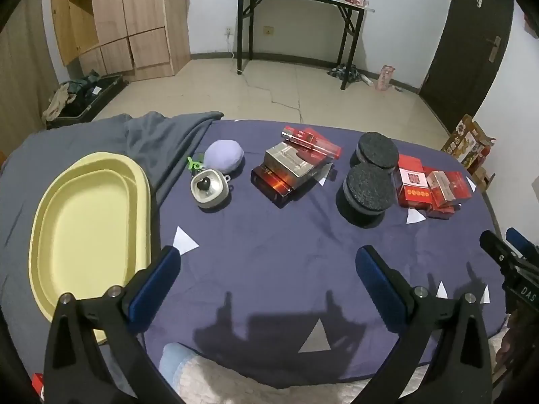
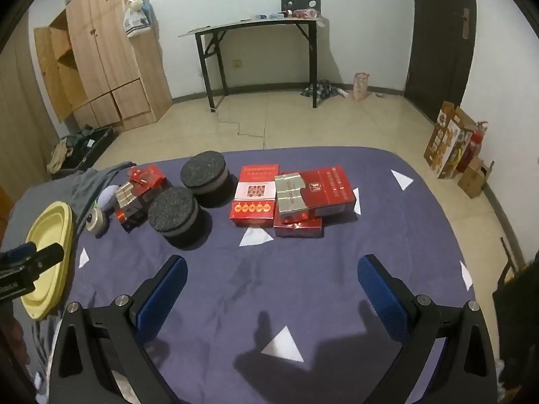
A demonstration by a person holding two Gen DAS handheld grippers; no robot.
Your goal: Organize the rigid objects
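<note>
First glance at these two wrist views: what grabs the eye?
The big pale yellow tray at the left edge of the purple cloth, nothing in it. Then two black round foam pads mid-table, flanked by piles of red boxes. Both the left gripper and right gripper hover wide open, holding nothing.

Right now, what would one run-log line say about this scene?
left gripper: open, empty | right gripper: open, empty | yellow tray: empty | red boxes, black discs: on cloth, untouched
</note>
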